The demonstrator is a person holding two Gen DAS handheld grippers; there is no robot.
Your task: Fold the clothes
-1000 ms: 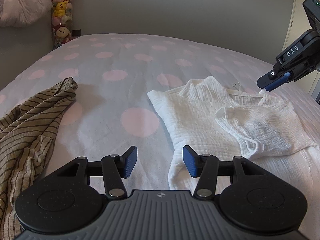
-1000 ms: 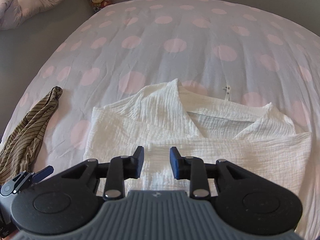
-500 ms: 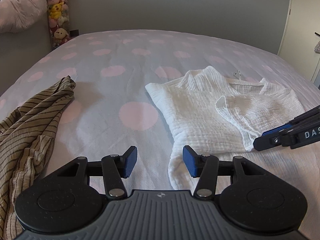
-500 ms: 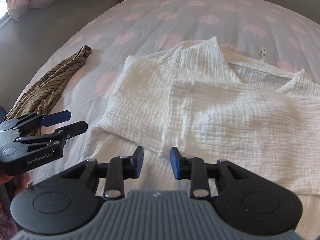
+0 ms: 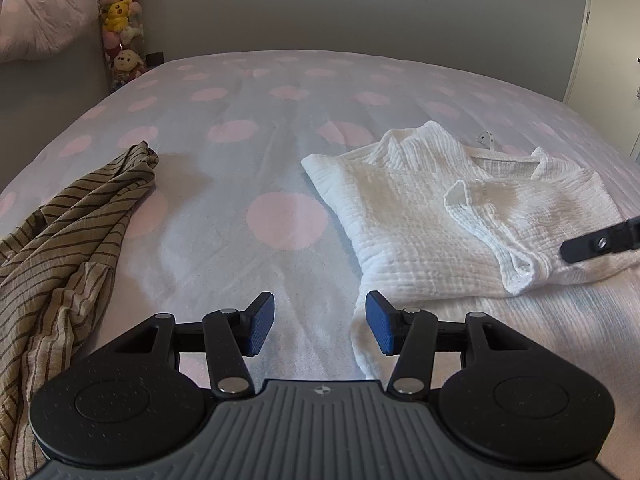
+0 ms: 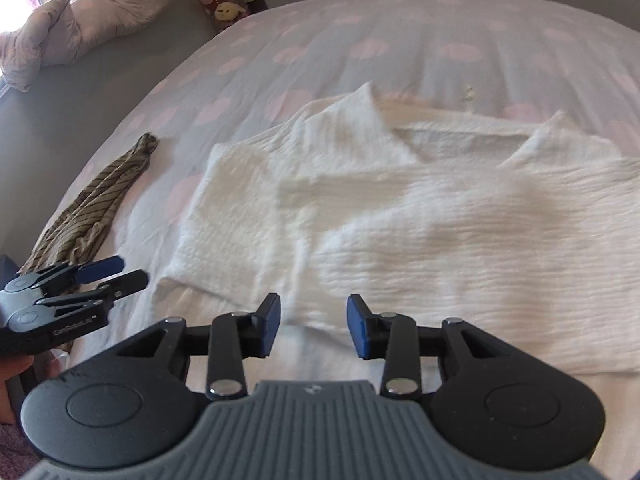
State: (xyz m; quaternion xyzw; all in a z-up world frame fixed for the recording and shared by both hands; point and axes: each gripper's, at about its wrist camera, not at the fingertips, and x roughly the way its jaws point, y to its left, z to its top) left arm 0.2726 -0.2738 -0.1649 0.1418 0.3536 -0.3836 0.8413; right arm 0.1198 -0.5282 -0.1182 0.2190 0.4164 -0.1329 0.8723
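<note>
Spread across the pink-dotted pale bedspread (image 5: 280, 128): a white crinkled-cotton shirt (image 5: 432, 208), partly folded, one sleeve laid back over its chest, collar toward the far wall. Lying well apart to its left, near the bed's edge: a crumpled olive-and-brown striped garment (image 5: 72, 248). Hovering low over the near edge of the bed, just beside the white shirt's lower hem: the left gripper (image 5: 320, 326), blue pads spread apart, holding nothing. Poised above the shirt's near fold: the right gripper (image 6: 313, 326), jaws likewise parted and empty. Blurred somewhat in the right wrist view. Stacked in the far left corner: a column of plush toys (image 5: 120, 28), beside a bunched dotted quilt (image 5: 36, 28).
</note>
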